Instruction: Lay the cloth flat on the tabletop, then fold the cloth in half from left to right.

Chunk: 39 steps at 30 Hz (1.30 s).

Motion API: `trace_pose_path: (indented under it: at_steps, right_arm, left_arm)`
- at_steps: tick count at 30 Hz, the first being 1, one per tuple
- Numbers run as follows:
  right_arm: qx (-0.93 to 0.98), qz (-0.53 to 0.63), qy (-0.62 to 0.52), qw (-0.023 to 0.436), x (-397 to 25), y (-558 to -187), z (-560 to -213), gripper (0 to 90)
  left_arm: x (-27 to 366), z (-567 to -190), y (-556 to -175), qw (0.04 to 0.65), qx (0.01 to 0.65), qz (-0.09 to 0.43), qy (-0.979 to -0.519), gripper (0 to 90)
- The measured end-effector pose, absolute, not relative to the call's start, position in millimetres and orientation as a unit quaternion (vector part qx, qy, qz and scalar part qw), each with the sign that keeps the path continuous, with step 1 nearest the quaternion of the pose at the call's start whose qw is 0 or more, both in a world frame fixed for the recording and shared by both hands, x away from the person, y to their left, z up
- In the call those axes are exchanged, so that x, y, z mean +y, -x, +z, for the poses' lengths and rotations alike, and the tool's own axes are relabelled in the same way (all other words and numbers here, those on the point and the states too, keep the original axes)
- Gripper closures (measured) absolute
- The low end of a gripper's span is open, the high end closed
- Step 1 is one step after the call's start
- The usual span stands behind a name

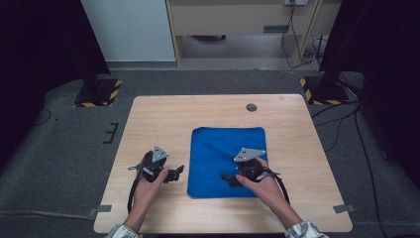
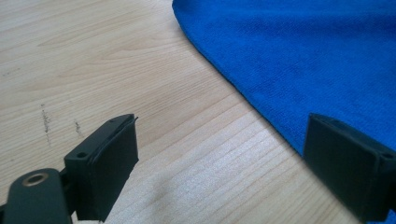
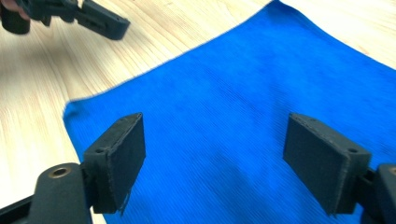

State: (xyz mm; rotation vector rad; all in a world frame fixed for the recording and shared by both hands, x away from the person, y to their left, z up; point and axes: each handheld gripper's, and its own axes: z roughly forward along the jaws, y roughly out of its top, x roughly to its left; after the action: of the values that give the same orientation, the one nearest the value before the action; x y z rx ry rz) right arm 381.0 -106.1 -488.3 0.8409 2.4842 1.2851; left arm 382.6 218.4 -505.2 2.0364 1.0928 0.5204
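Wooden surface (image 1: pixel 163 119) carries blue cloth (image 1: pixel 225 148), flat, spread right of centre, near edge toward person. Cloth roughly square, no clear long axis. Right gripper (image 1: pixel 229 179) nearer: over cloth's near right part, jaws wide open, holding nothing, cloth below. Left gripper (image 1: pixel 179 171) just left of cloth's left edge, pointing toward it, jaws wide open, empty, one jaw over cloth edge.

Black grippers (image 1: pixel 174 173), grey triangular plates, black cables, plaid cuffs (image 1: pixel 303 230)

A light wooden table (image 1: pixel 158 119) stands on grey carpet (image 1: pixel 64 158) before a white wall (image 1: pixel 129 29).
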Motion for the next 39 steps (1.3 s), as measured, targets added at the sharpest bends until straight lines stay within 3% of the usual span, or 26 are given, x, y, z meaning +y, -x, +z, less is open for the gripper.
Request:
trace_pose_path:
  at_steps: [18, 25, 35, 39]
  right_arm:
    - [0.868, 0.417, -0.259, 0.073, -57, -379, -496, 17.0]
    - [0.874, 0.414, -0.243, 0.068, -40, -373, -501, 27.3]
    - [0.879, 0.414, -0.230, 0.062, -28, -366, -504, 30.7]
    - [0.881, 0.415, -0.219, 0.063, -24, -362, -504, 39.5]
  left_arm:
    - [225, -504, -385, 0.383, 0.433, 0.203, -0.791, 9.7]
    - [226, -504, -385, 0.383, 0.433, 0.203, -0.790, 9.7]
    - [225, -498, -384, 0.390, 0.430, 0.207, -0.788, 9.8]
    - [226, -500, -385, 0.384, 0.431, 0.208, -0.790, 9.8]
